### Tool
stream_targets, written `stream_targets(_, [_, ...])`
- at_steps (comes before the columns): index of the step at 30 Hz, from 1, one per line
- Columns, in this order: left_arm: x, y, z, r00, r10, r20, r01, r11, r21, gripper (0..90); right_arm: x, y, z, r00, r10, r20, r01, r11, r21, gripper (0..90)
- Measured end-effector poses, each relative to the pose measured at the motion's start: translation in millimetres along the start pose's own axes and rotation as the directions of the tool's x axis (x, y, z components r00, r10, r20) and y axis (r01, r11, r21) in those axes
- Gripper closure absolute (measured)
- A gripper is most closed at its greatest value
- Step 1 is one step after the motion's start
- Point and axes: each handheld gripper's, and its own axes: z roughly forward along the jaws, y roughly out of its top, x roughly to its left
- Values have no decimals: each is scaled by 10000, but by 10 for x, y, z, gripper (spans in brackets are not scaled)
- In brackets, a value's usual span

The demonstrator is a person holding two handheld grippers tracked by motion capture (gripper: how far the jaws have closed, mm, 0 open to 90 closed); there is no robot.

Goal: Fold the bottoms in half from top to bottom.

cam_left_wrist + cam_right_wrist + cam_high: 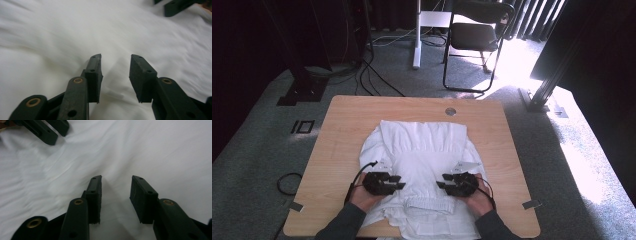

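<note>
A white garment (422, 150) lies folded on the wooden table (343, 131), with its near end hanging at the front edge. My left gripper (399, 181) rests low over the garment's near left part and points right. My right gripper (441, 182) is over the near right part and points left, facing the other. In the left gripper view the left gripper (116, 58) stands open just above the white cloth (75, 32), with nothing between its jaws. The right gripper (117, 180) is likewise open over bare cloth (162, 150). Each view shows the other gripper's jaws farther off.
A round grommet (450, 111) sits near the table's far edge. A black folding chair (474, 35) and a white desk leg (416, 35) stand beyond the table. Cables (287, 182) lie on the grey carpet at the left.
</note>
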Motion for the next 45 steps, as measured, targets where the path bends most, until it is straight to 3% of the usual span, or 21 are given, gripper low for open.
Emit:
stream_targets(1, [59, 53, -51, 9993, -114, -357, 107, 9997, -202, 618, -64, 57, -33, 9996, 63, 286, -58, 9998, -201, 553])
stream_targets(2, [123, 112, -90, 9977, -165, -658, 139, 9991, -399, 618, -64, 57, -33, 9996, 63, 286, -58, 9998, -201, 553])
stream_targets(4, [254, 241, -121, 9906, -186, -1355, 101, 9980, -628, 609, -226, 171, -64, 9956, 342, 869, -298, 9982, -517, 535])
stream_targets(5, [319, 312, -114, 9873, -259, -1568, 155, 9976, -672, 597, -399, 279, -46, 9868, 588, 1512, -481, 9961, -735, 524])
stream_targets(7, [504, 527, 27, 9800, -302, -1965, 138, 9963, -846, 591, -563, 376, 24, 9796, 668, 1896, -525, 9955, -794, 566])
stream_targets(8, [504, 527, 27, 9800, -302, -1965, 138, 9963, -846, 589, -563, 376, 24, 9796, 668, 1896, -525, 9955, -794, 566])
stream_targets(10, [602, 614, 146, 9749, -434, -2183, 256, 9962, -835, 589, -717, 458, 131, 9760, 838, 2010, -692, 9945, -786, 581])
stream_targets(13, [770, 674, 352, 9664, -607, -2497, 462, 9969, -636, 589, -897, 536, 307, 9636, 1119, 2430, -972, 9927, -716, 571])
stream_targets(16, [920, 623, 499, 9611, -1045, -2555, 1018, 9945, -237, 596, -1032, 521, 488, 9498, 1343, 2827, -1308, 9909, -311, 560])
stream_targets(18, [962, 568, 543, 9601, -1158, -2546, 1194, 9928, -12, 597, -1081, 469, 564, 9473, 1523, 2819, -1569, 9876, -61, 553])
stream_targets(21, [977, 491, 554, 9614, -1301, -2425, 1346, 9909, 21, 614, -1095, 379, 609, 9450, 1825, 2716, -1911, 9816, 52, 551])
stream_targets(25, [971, 412, 514, 9639, -1515, -2189, 1507, 9884, -205, 621, -1047, 305, 582, 9448, 1889, 2677, -1975, 9803, 54, 553])
stream_targets(29, [862, 284, 427, 9695, -1476, -1957, 1452, 9890, -264, 621, -994, 283, 557, 9458, 1870, 2654, -1976, 9802, 136, 552])
stream_targets(30, [832, 247, 409, 9710, -1451, -1898, 1414, 9894, -332, 622, -913, 238, 522, 9491, 1719, 2638, -1832, 9829, 186, 552])
stream_targets(35, [693, 85, 303, 9763, -1411, -1640, 1354, 9898, -452, 621, -787, 133, 442, 9547, 1701, 2443, -1773, 9841, 74, 552])
stream_targets(42, [505, -8, 193, 9835, -1095, -1443, 1120, 9937, 93, 619, -641, 88, 399, 9580, 1468, 2462, -1587, 9869, 291, 549])
stream_targets(44, [496, 6, 150, 9836, -1000, -1501, 1038, 9944, 178, 603, -619, 82, 391, 9581, 1459, 2465, -1588, 9867, 334, 549])
stream_targets(45, [505, 25, 118, 9802, -1002, -1706, 1033, 9946, 93, 576, -615, 79, 390, 9579, 1473, 2464, -1599, 9866, 319, 549])
